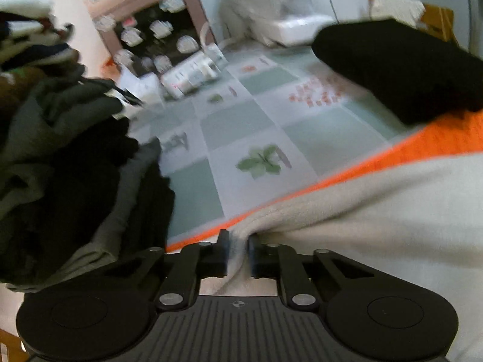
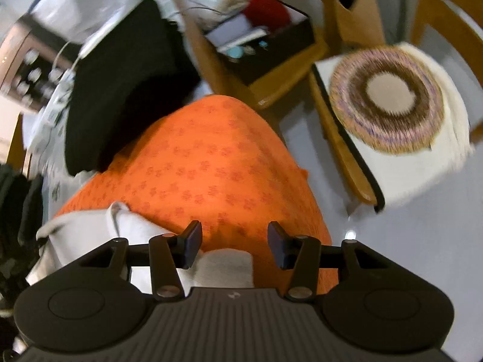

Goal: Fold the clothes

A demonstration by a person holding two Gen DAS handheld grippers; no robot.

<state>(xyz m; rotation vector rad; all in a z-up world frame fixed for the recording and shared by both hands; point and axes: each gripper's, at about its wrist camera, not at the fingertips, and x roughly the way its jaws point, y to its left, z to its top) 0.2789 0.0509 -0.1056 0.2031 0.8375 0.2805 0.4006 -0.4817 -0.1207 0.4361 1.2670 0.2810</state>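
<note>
A fleece garment, cream (image 1: 377, 226) on one face and orange with a small flower print (image 2: 205, 157) on the other, lies over the table's near corner. In the left wrist view my left gripper (image 1: 238, 238) is shut on a fold of the cream side, close to its orange edge (image 1: 422, 141). In the right wrist view my right gripper (image 2: 235, 235) hangs open over the orange face. Its pads stand well apart, with a cream flap (image 2: 223, 267) lying below them, not pinched.
A folded black garment (image 1: 407, 66) lies beyond the fleece on the leaf-print tablecloth (image 1: 241, 126). A heap of dark and grey clothes (image 1: 60, 166) sits at the left. Right of the table stand a chair with a round woven cushion (image 2: 386, 99) and a dark box (image 2: 265, 39).
</note>
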